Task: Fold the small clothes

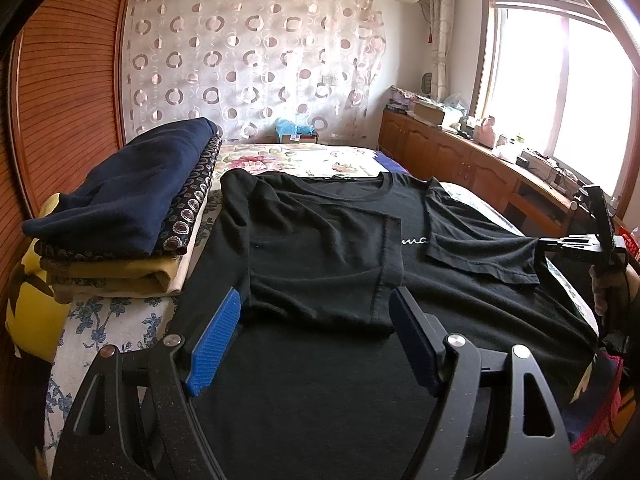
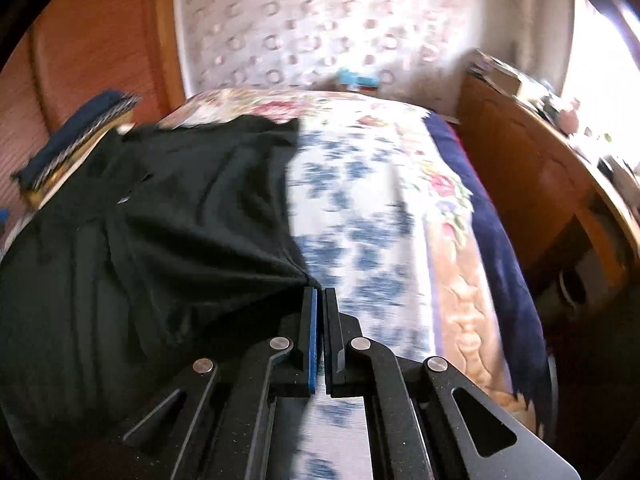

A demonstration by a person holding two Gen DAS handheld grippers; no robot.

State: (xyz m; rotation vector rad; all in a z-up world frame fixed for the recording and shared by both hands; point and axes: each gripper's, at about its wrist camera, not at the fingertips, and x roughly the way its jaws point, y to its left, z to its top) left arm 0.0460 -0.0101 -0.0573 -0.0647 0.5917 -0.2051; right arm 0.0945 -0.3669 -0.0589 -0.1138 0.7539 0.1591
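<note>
A black T-shirt (image 1: 320, 232) with white lettering lies spread on the bed, its left side folded in over the chest. My left gripper (image 1: 316, 294) hovers open just over the shirt's lower part, blue pads wide apart, nothing between them. In the left wrist view my right gripper (image 1: 540, 244) is at the shirt's right edge, where the cloth is drawn up into a peak. In the blurred right wrist view my right gripper (image 2: 320, 292) is shut, a corner of the black T-shirt (image 2: 180, 220) pinched at its tips.
A stack of folded clothes (image 1: 132, 216) sits on the bed at the left, by a wooden wardrobe (image 1: 60, 80). A floral bed sheet (image 2: 360, 200) lies bare to the shirt's right. A cluttered wooden cabinet (image 1: 460, 156) runs along the window side.
</note>
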